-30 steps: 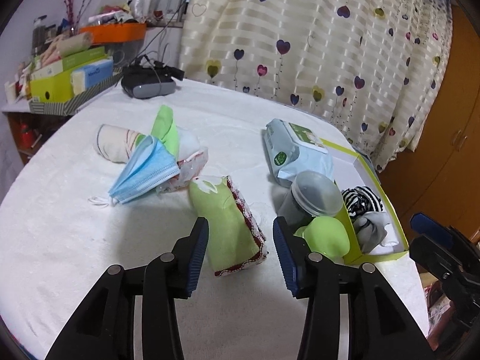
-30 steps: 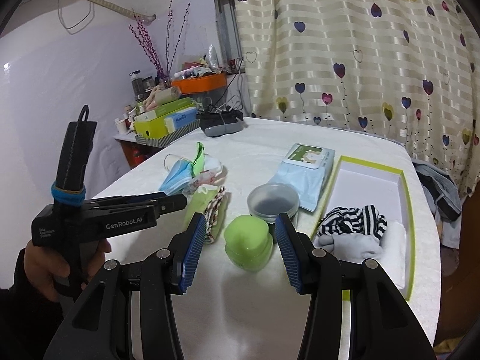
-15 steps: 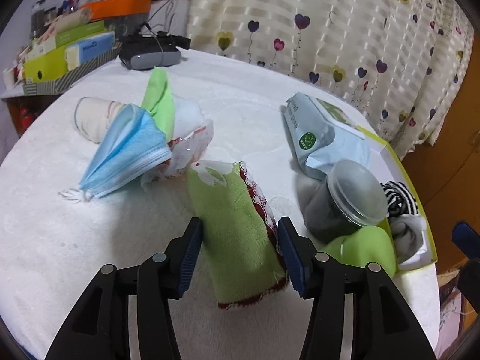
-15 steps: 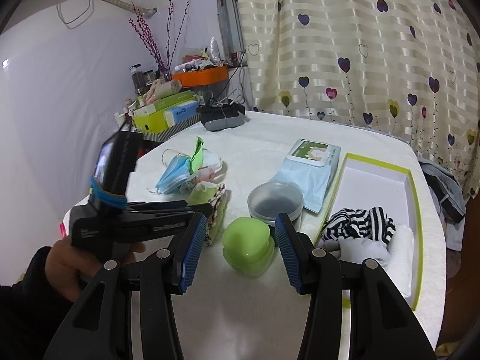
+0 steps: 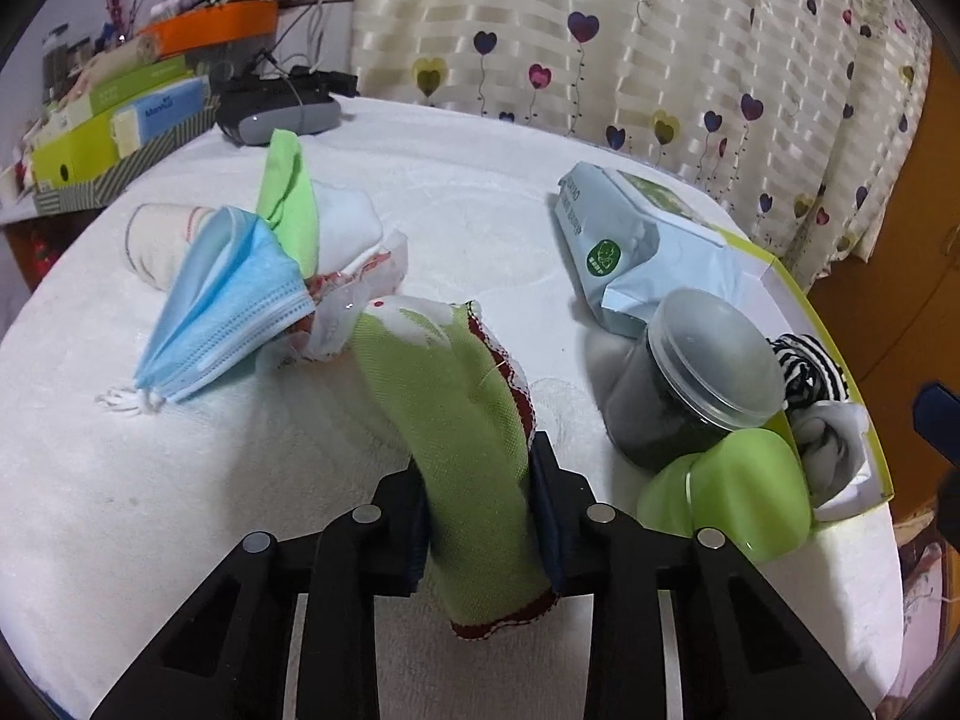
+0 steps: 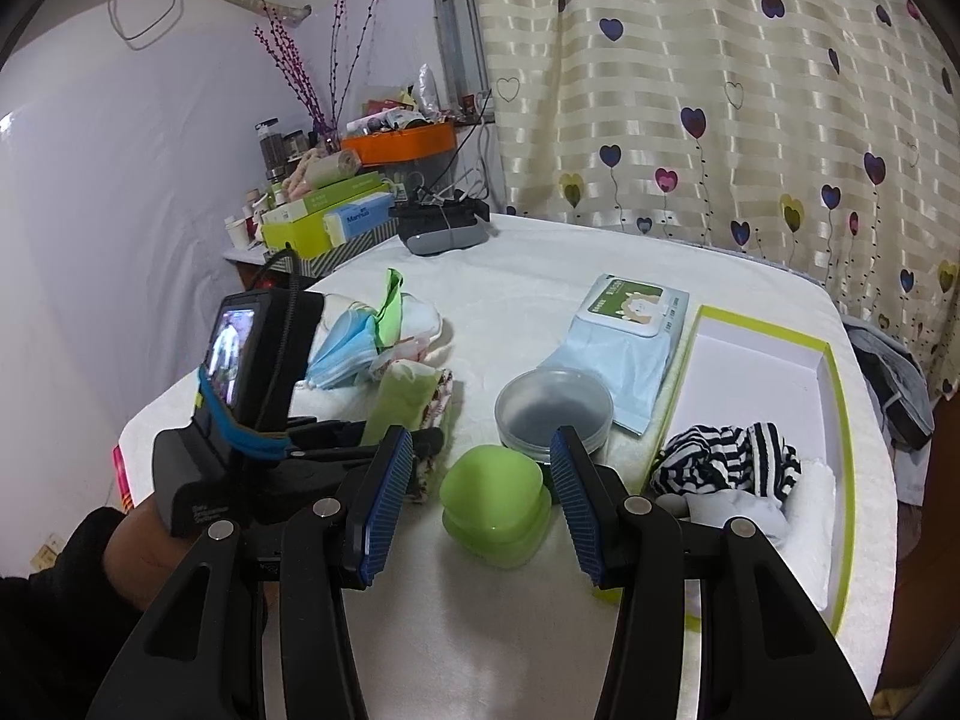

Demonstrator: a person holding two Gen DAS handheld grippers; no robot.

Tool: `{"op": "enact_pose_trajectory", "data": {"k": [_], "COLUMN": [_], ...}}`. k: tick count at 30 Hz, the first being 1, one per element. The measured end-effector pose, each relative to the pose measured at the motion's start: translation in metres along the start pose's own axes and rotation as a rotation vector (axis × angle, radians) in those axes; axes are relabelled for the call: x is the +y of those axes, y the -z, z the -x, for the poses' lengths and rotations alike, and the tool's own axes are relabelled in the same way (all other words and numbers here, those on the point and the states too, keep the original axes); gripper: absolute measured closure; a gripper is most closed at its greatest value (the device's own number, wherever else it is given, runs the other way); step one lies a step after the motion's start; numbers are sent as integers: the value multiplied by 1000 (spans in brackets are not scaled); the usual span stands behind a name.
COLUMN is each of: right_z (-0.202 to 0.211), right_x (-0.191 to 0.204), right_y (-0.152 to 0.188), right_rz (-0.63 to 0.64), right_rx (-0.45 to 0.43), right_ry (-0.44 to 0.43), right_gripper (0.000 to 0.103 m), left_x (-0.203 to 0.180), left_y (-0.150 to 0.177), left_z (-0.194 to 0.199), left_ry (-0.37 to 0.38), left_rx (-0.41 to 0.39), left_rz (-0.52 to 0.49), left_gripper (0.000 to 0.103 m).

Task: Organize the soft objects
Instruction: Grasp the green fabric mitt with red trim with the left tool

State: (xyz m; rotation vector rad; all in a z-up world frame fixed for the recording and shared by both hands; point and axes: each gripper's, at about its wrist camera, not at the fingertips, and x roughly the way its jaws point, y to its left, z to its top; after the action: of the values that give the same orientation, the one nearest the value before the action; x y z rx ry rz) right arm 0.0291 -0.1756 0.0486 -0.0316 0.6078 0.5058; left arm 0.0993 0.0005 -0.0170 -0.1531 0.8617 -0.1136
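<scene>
My left gripper (image 5: 480, 510) is shut on a green folded cloth with red trim (image 5: 456, 420), which lies on the white table; the cloth also shows in the right wrist view (image 6: 402, 396). My right gripper (image 6: 480, 510) is open and empty, hovering above a green lidded container (image 6: 495, 504). A white box with a green rim (image 6: 834, 396) at the right holds a striped black-and-white cloth (image 6: 726, 456) and a grey-white cloth (image 6: 732, 510). A pile with a blue face mask (image 5: 222, 300), a green cloth (image 5: 288, 198) and white rolled cloths lies at the left.
A clear round tub with a dark fill (image 5: 696, 372) and a pack of wet wipes (image 5: 624, 240) stand next to the box. A grey device (image 5: 282, 108) lies at the back. Boxes and an orange tray (image 5: 210, 24) crowd the back left shelf. A heart-print curtain hangs behind.
My left gripper moved forward and down over the green cloth and shut on it. My right gripper stayed open above the green container.
</scene>
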Motion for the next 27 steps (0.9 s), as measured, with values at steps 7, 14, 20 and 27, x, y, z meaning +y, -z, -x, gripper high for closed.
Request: {"op": "enact_pose_trajectory", "data": {"k": [7, 14, 20, 27], "right_z": [-6, -21, -43, -70], "right_x": [9, 26, 43, 63], "right_y": [-7, -19, -28, -37], "right_rz": [17, 42, 64, 85], "right_rx": [13, 19, 45, 79], "right_ry": [5, -13, -36, -69], "right_gripper": [54, 54, 54, 54], "left_x": [16, 45, 74, 101], "left_y": [5, 7, 9, 18], "left_z": [29, 57, 75, 90], "left_ry": [0, -13, -19, -20], "left_rx": [-54, -110, -147, -166], "left_rz": [28, 78, 127, 155], "left_gripper": [78, 78, 78, 78]}}
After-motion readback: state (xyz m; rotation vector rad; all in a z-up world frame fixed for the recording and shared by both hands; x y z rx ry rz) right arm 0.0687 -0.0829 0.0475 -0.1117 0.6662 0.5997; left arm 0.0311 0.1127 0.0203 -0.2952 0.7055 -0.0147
